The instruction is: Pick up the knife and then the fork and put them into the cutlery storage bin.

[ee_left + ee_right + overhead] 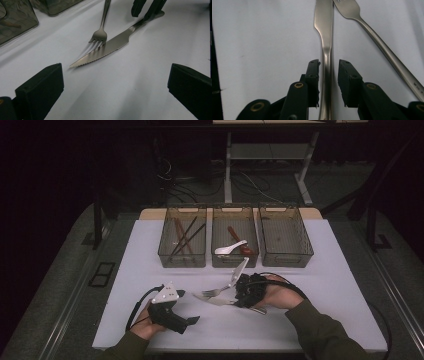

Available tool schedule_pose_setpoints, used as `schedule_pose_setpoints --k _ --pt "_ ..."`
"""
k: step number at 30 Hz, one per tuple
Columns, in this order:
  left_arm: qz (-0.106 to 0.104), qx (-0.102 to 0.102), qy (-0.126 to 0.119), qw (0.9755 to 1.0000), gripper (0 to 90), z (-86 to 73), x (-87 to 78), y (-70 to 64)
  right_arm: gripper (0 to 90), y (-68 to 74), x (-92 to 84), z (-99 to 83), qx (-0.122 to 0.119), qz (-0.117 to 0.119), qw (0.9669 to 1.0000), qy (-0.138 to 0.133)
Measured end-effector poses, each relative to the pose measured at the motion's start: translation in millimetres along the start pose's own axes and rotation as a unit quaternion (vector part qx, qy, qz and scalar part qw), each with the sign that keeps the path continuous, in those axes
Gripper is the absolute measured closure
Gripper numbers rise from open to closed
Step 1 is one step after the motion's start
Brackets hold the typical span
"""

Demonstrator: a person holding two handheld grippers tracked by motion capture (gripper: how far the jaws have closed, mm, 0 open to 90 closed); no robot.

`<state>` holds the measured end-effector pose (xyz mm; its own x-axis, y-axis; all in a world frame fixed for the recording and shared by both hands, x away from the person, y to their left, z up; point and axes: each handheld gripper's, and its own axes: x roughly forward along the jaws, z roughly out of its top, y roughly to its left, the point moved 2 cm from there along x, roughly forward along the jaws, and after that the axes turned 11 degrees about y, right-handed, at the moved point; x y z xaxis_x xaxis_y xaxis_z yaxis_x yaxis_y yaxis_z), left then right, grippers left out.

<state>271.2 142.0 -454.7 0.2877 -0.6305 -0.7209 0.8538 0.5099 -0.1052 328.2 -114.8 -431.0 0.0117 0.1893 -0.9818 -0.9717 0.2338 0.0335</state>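
Knife (326, 37): lay flat on the white table (320, 270), near the middle, handle toward the right, serrated blade pointing left
Fork (101, 30): lay just beside the knife, its tines over the blade, likely awaiting sorting
Right gripper (329, 75): jaws narrow, straddling the knife handle with a thin gap each side, not pressing it; judged to be between grips
Right hand (280, 292): came in from the right, low over the table, gripper aimed left along the knife
Left gripper (172, 295): jaws wide apart, nothing between them
Left hand (150, 322): rested at the near left, gripper aimed at the cutlery, seemingly waiting
Bins (235, 242): three at the far side; chopsticks (185, 237) left, spoons (232, 247) middle, right one seemingly empty
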Motion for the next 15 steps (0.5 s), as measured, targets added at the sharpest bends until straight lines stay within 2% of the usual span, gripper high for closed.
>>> schedule_pose_setpoints --k 8,15 --pt "-0.001 0.000 0.001 1.0000 0.0 0.0 0.3 -0.2 72.7 0.7 8.9 12.4 -0.012 -0.007 0.9988 0.047" --pt "-0.001 -0.001 0.001 1.0000 0.0 -0.1 0.8 0.0 74.4 2.9 11.4 22.6 -0.029 -0.015 0.9957 0.086"
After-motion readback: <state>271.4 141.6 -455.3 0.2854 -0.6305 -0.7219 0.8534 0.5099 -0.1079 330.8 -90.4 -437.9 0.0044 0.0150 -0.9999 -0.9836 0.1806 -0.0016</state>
